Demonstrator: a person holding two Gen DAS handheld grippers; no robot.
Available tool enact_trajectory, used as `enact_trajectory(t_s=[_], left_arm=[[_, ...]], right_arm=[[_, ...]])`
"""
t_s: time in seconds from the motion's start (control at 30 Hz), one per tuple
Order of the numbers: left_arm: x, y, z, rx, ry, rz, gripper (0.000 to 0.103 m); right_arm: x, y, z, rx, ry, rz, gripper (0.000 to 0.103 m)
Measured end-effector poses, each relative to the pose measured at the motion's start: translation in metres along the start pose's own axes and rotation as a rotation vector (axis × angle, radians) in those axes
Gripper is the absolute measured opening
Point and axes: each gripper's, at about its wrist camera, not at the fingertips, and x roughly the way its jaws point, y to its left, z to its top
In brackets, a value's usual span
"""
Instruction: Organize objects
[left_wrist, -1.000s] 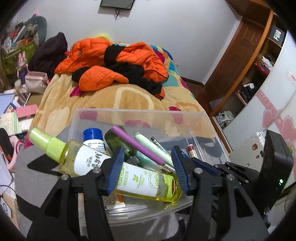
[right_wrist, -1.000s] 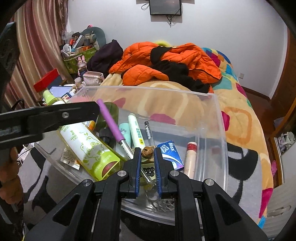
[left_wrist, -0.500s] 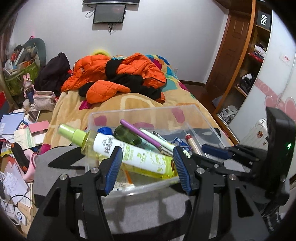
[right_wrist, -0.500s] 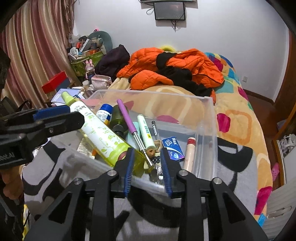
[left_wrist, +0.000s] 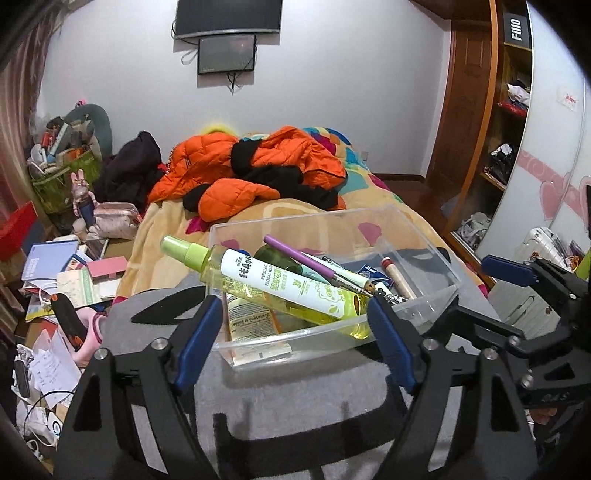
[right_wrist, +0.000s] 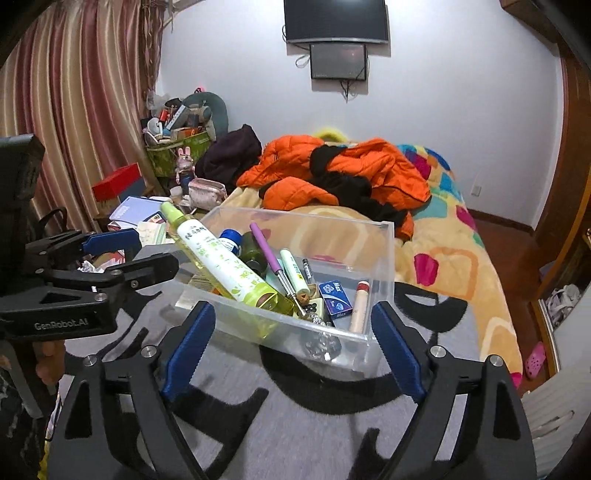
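Both my grippers empty, jaws wide.
Left gripper (left_wrist: 295, 339) and right gripper (right_wrist: 291, 343) face the clear plastic bin (right_wrist: 384, 266) holding a yellow-green spray bottle (right_wrist: 221, 266).

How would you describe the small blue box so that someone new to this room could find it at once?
Start at the clear plastic bin on the grey cover before the bed. On its floor, near the right end, lies the small blue box printed "Max", beside a cream tube with a red end. It is the only flat, box-shaped item there.

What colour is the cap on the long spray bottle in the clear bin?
Light green on the spray bottle; clearest in the left wrist view.
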Motion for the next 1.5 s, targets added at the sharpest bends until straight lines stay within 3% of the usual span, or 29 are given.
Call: enact_trajectory(t_s=[0.2, 0.43, 0.77, 1.5], left_arm=[[-0.013, -0.011, -0.013, 0.023, -0.036, -0.001, 0.091], [-0.017, -0.02, -0.026, 0.04, -0.043, 0.001, 0.091], [-0.015, -0.02, -0.041, 0.003, -0.012, -0.03, 0.092], [-0.012, -0.021, -0.052, -0.007, 0.02, -0.03, 0.092]], right_arm=[[-0.011, 0.007, -0.01, 0.005, -0.018, -0.002, 0.087], [-0.012, 0.008, -0.022, 0.038, -0.013, 0.006, 0.087], [-0.012, 0.004, -0.033, 0.088, 0.002, 0.029, 0.087], [-0.011, 0.011, -0.037, 0.069, 0.002, 0.018, 0.087]])
